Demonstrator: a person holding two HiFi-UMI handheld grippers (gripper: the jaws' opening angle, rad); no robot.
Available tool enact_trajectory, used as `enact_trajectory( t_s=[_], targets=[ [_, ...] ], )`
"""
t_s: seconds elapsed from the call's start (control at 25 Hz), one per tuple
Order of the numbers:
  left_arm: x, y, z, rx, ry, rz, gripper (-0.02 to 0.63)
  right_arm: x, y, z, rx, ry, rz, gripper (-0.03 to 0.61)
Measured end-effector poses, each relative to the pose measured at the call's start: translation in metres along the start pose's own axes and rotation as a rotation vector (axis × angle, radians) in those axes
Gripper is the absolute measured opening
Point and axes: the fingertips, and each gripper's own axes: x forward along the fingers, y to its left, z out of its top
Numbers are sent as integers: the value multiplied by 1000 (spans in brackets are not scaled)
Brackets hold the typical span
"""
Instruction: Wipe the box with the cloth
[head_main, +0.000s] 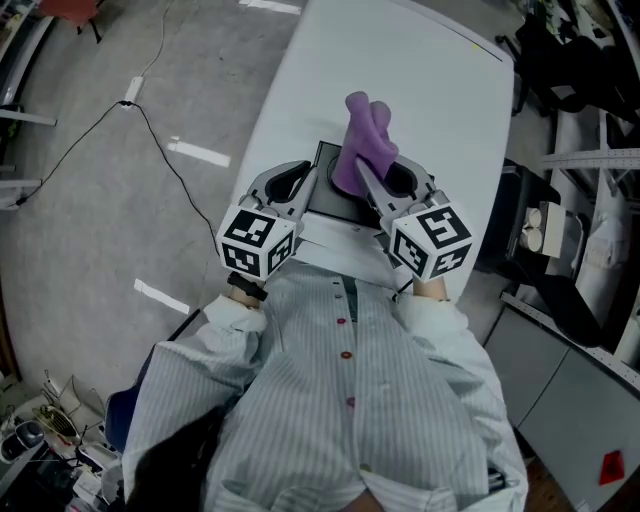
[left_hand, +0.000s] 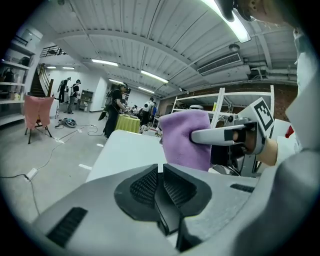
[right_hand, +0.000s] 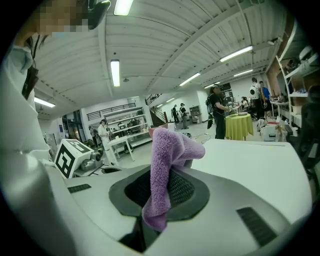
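White tabletop beneath black box; purple cloth lengthwise upright, pinched by right gripper; left gripper pressed together, holding nothing.

Worktop: far half bare, free passage. Near edge crowded by box, with cloth standing over it. Left: open floor, cable across it. Right: racks close by.

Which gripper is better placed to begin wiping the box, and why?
Right. The right gripper is shut on the purple cloth, held by the dark box. The left gripper is shut on nothing, so it would first need the cloth.
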Motion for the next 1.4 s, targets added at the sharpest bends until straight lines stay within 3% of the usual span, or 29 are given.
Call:
enact_trajectory(
  t_s=[0.36, 0.52, 0.84, 1.04, 1.4],
  targets=[
    [3, 11, -43, -18, 102, 26, 20, 51, 9, -32, 0, 130, 82, 52],
    [6, 12, -61, -34, 147, 31, 20, 71, 4, -55, -49, 215, 82, 52],
    [7, 11, -64, -40, 142, 36, 21, 92, -5, -83, -188, 352, 28, 52],
    [7, 12, -66, -41, 141, 41, 23, 94, -11, -90, -136, 382, 26, 54],
    [8, 14, -66, -42, 151, 32, 23, 78, -26, -97, -148, 444, -26, 54]
  ],
)
